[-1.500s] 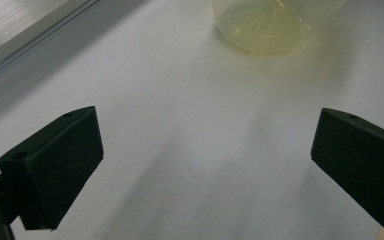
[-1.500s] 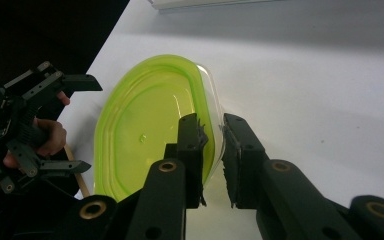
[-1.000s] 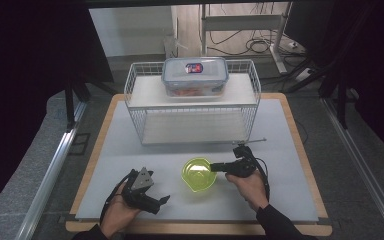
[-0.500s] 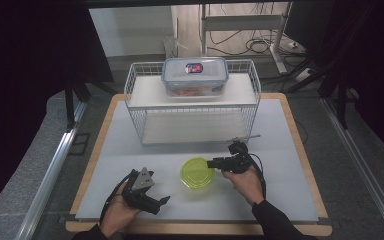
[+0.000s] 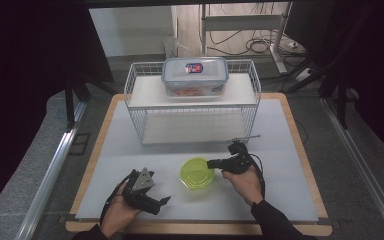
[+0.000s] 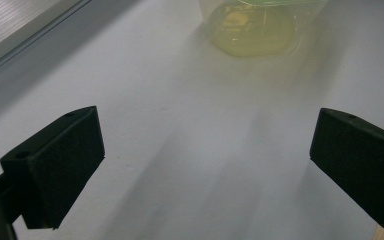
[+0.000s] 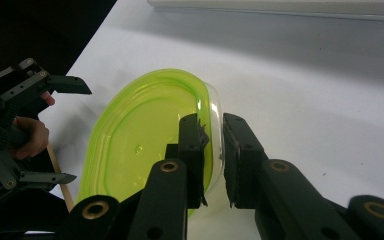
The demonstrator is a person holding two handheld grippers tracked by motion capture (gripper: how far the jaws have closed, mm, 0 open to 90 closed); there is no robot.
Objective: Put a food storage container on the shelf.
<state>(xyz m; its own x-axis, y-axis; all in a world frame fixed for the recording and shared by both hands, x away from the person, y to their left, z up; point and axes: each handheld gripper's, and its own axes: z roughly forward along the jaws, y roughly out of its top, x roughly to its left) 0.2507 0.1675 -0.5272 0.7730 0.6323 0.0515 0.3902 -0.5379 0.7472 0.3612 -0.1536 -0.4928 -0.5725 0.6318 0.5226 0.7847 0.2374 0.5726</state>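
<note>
In the high view the right gripper (image 5: 211,163) meets the right edge of the green-lidded container (image 5: 197,173) on the white table (image 5: 290,165); the left gripper (image 5: 164,203) rests apart. The left gripper view shows wide, empty jaws, the container ahead. In the right gripper view, jaws that have just been closing pinch the lid's rim

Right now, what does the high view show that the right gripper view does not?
High view: a wire rack with a lidded box on its top shelf. Right gripper view: the fingers of the right gripper, which have just been closing, pinch the rim of the green container, one over the lid, one outside the clear wall. Both: that container and the open left gripper.
</note>
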